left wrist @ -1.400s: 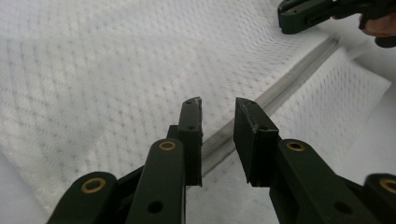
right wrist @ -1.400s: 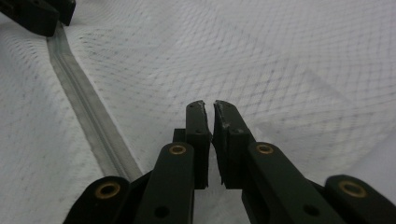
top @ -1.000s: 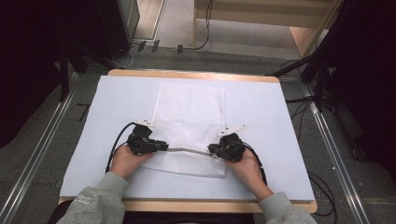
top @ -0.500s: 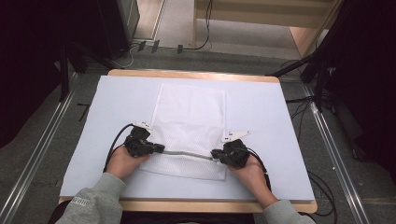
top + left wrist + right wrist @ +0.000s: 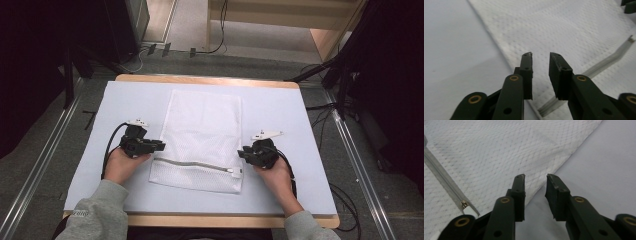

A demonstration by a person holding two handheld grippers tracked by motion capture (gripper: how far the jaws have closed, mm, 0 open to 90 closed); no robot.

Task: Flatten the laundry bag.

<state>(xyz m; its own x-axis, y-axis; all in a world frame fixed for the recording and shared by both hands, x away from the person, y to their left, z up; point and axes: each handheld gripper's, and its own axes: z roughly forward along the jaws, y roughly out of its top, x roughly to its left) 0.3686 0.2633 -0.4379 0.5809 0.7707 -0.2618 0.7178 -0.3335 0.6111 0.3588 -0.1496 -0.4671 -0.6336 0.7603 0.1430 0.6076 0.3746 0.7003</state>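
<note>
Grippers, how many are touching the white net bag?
0. The left gripper sits open beside the mesh bag's left edge; the right gripper sits open beside its right edge.

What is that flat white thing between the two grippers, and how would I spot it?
On the pale table cover, midway between the two hands, lies a white mesh bag. It is the only netted fabric there, with a grey zipper running across its near end.

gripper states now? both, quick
Left gripper: open, holding nothing, over the mesh bag's left edge.
Right gripper: open, holding nothing, at the bag's right edge.
</note>
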